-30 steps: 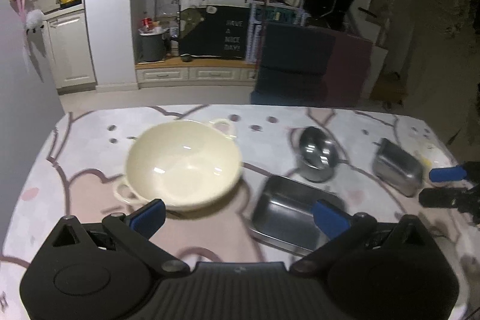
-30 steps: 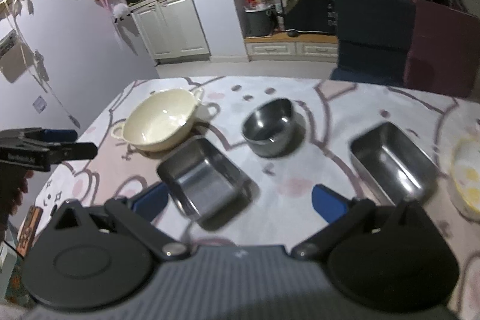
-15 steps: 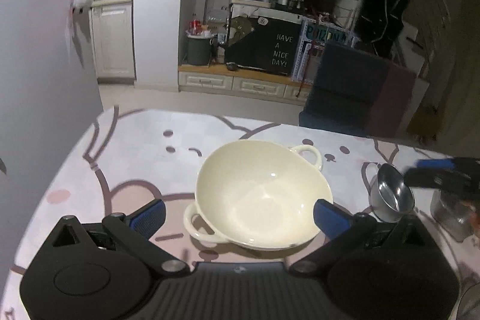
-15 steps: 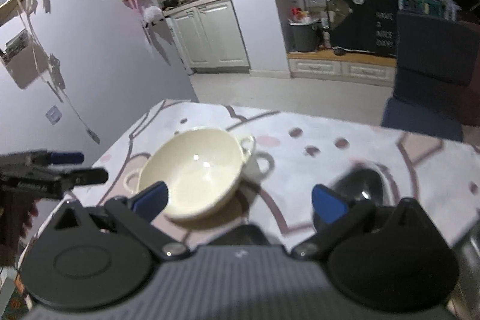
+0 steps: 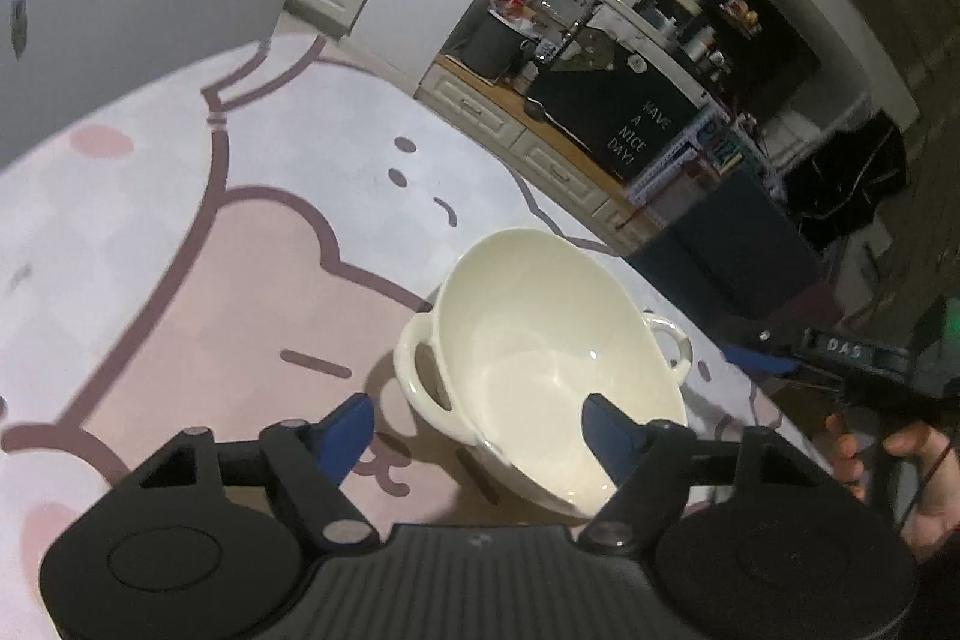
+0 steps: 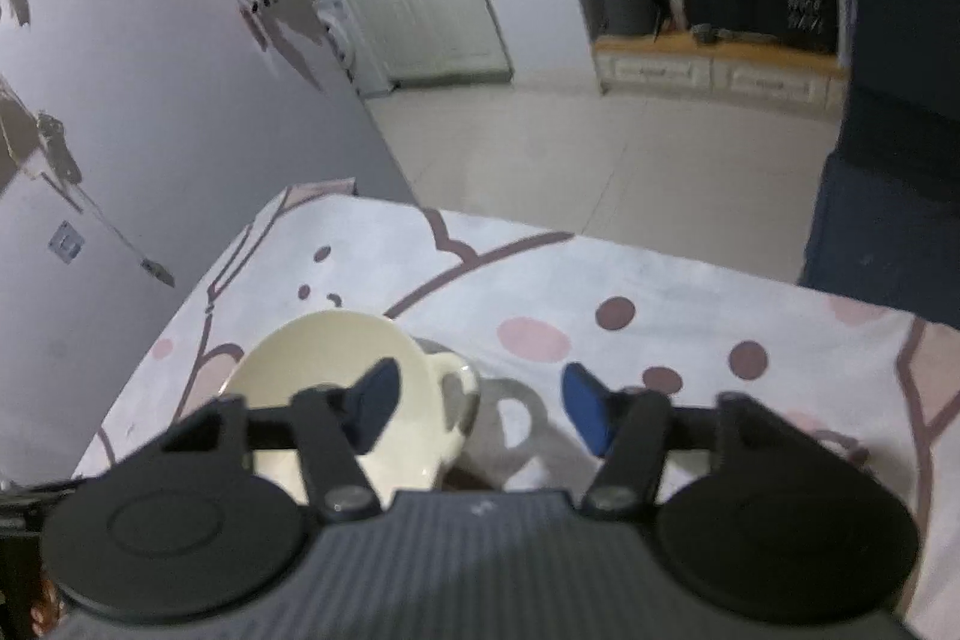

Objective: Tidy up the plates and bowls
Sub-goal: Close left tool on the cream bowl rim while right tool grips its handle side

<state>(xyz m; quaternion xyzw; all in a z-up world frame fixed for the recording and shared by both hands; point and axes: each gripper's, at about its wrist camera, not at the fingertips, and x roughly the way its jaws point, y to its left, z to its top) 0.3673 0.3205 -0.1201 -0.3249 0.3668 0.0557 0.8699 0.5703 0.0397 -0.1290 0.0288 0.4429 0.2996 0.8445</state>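
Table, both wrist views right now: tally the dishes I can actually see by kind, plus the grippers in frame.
Cream two-handled bowl: 1
Metal bowls or trays: 0 in view
Grippers: 2, left gripper and right gripper, both closing at a bowl handle, pads not yet pressing
Total: 1 dish, 2 grippers

White letters on a black board in the kitchen behind the table read "HAVE A NICE DAY!", and the right gripper, seen from the left wrist, carries the letters "DAS".
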